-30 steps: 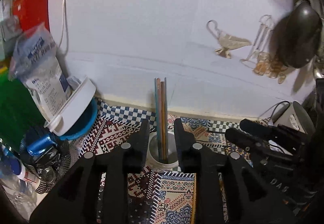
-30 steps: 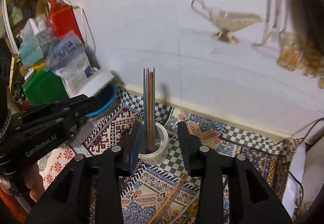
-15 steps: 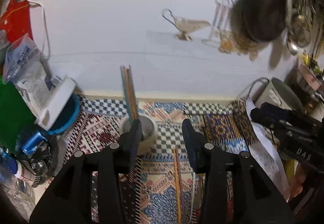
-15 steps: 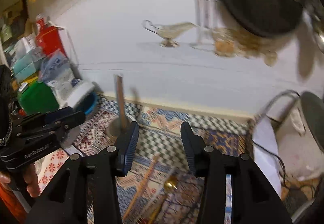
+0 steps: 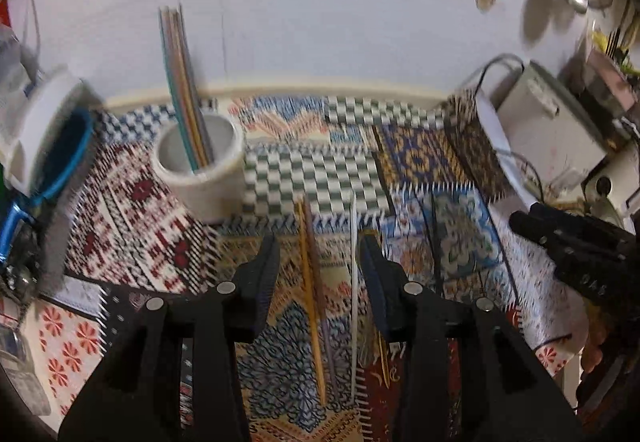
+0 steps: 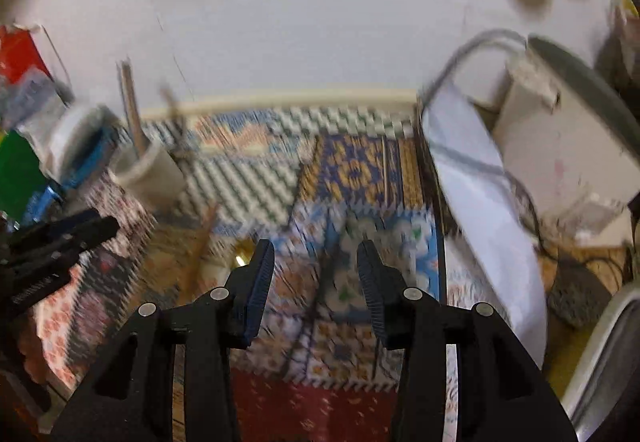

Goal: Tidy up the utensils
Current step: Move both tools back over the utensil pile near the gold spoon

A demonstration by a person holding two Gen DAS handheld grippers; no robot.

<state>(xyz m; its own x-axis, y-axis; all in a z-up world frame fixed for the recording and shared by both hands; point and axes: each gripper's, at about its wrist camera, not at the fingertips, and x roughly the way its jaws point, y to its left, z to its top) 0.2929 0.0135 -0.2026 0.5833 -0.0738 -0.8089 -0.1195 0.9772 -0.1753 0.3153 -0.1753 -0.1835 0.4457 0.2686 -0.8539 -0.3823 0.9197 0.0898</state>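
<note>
Chopsticks, several coloured ones [image 5: 182, 90], are already stood in the white cylindrical cup [image 5: 200, 170], ahead-left of the left gripper [image 5: 318, 266]. Orange wooden chopsticks [image 5: 310, 294] and a white stick [image 5: 353, 282] are left lying beneath its empty, parted jaws. The right gripper [image 6: 316, 270] is likewise open, empty.

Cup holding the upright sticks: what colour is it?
White cup, plain; clearest in the left wrist view.
</note>
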